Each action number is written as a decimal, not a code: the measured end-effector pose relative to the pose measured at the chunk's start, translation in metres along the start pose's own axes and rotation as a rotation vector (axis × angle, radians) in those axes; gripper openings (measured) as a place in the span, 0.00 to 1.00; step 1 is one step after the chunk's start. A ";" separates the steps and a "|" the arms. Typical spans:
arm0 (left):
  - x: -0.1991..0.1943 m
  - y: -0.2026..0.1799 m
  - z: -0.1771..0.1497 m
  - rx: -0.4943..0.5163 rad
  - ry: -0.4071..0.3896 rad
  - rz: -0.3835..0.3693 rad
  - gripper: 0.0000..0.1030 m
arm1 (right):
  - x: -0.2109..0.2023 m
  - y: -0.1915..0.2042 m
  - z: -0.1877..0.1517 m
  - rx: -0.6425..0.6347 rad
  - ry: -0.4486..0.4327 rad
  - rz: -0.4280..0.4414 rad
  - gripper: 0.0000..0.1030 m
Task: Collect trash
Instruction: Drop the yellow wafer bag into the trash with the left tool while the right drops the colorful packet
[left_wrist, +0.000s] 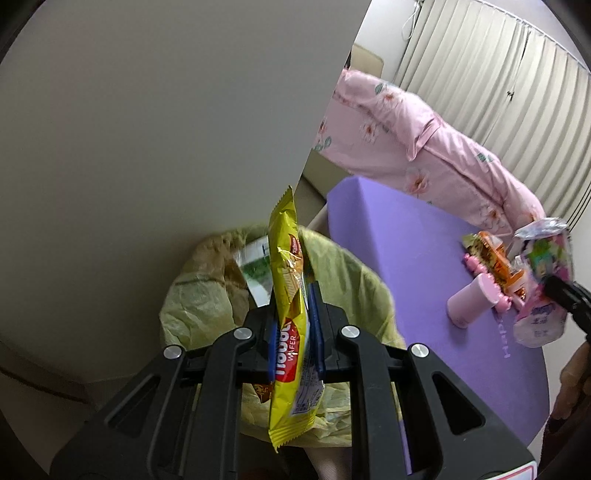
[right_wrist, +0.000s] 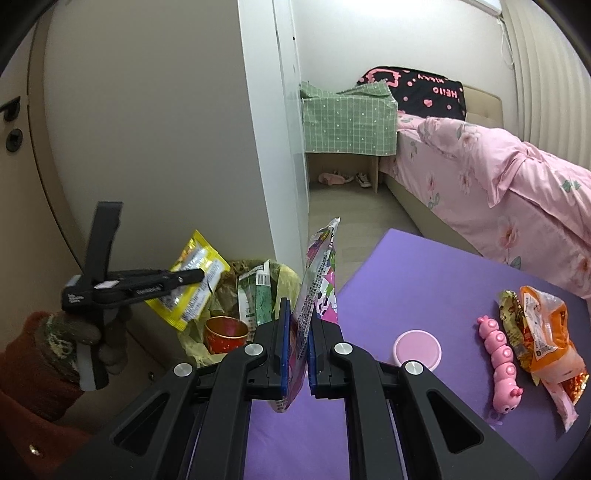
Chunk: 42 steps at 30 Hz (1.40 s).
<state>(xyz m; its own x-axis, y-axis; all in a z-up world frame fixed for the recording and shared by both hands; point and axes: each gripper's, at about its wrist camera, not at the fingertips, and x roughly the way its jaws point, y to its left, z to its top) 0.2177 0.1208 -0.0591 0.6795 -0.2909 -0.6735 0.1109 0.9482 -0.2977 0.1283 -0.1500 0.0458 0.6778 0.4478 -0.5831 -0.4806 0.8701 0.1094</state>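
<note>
Two grippers in use, one wrapper in each. My left gripper is clamped nearly closed on a yellow wafer wrapper, which stands on edge between the blue pads and hangs over the bin bag, a yellow-green liner on the floor beside the white door. My right gripper is pinched almost fully closed on a pink-and-white printed wrapper, held upright above the near edge of the purple table, short of the bag. Step in hand, as I judge it: drop both wrappers into the bag. To do it well I would bring each wrapper squarely over the mouth of the bag before parting the jaws, the left first since it is already above it, then carry the right across past the table edge; light foil may cling to a pad or flutter aside, so I would release low. Count inside the bag, as far as visible: one red paper cup, one green-and-white packet, some brownish crumpled matter I cannot identify. Count on the table: two snack wrappers, one orange and one dark gold, touching; one pink caterpillar toy just beside them; one pink round container.
</note>
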 end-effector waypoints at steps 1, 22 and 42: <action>0.006 0.001 -0.002 -0.004 0.012 0.003 0.13 | 0.002 -0.001 0.000 0.001 0.004 -0.003 0.09; 0.019 0.001 0.001 0.020 0.010 0.018 0.31 | 0.021 -0.001 -0.006 0.023 0.056 -0.013 0.08; -0.068 0.073 -0.010 -0.146 -0.147 0.113 0.38 | 0.141 0.076 0.029 0.007 0.189 0.276 0.08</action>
<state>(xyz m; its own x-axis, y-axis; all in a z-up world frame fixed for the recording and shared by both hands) 0.1725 0.2084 -0.0418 0.7810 -0.1519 -0.6058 -0.0712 0.9420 -0.3280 0.2031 -0.0153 -0.0049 0.4073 0.6210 -0.6697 -0.6272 0.7232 0.2893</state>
